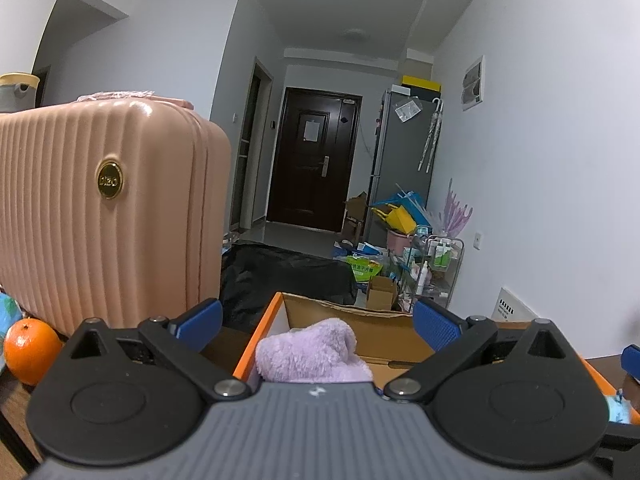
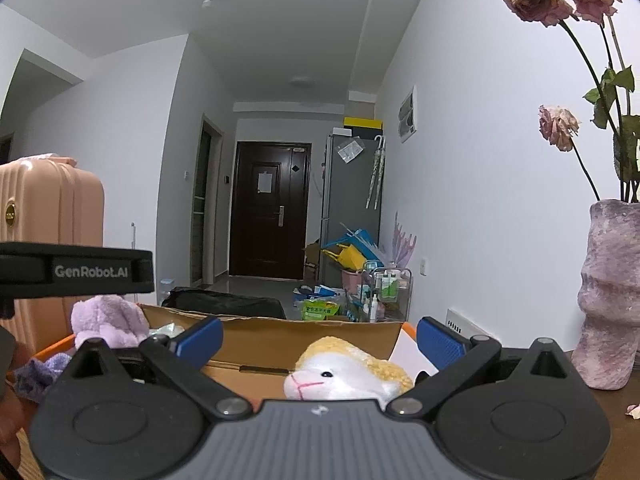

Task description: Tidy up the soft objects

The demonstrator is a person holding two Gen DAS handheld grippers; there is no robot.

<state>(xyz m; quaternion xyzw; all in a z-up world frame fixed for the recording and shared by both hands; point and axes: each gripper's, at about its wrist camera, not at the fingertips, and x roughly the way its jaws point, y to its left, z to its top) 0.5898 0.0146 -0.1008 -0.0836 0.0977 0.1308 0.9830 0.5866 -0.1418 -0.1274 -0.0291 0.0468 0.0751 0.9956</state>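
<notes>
An orange-edged cardboard box (image 1: 260,332) stands in front of both grippers; it also shows in the right wrist view (image 2: 280,344). A fluffy lilac cloth (image 1: 312,354) lies in its left part, between the wide-open fingers of my left gripper (image 1: 316,320). The cloth also shows in the right wrist view (image 2: 110,320). A white and yellow plush animal (image 2: 348,372) lies in the box's right part, between the wide-open fingers of my right gripper (image 2: 320,340). Neither gripper holds anything. The left gripper's body (image 2: 76,270) shows at the left of the right wrist view.
A pink ribbed suitcase (image 1: 104,208) stands close on the left with an orange (image 1: 30,350) at its foot. A purple vase (image 2: 610,296) with dried roses stands on the right. A purple knit item (image 2: 34,376) lies left of the box. Behind are a hallway, door and clutter.
</notes>
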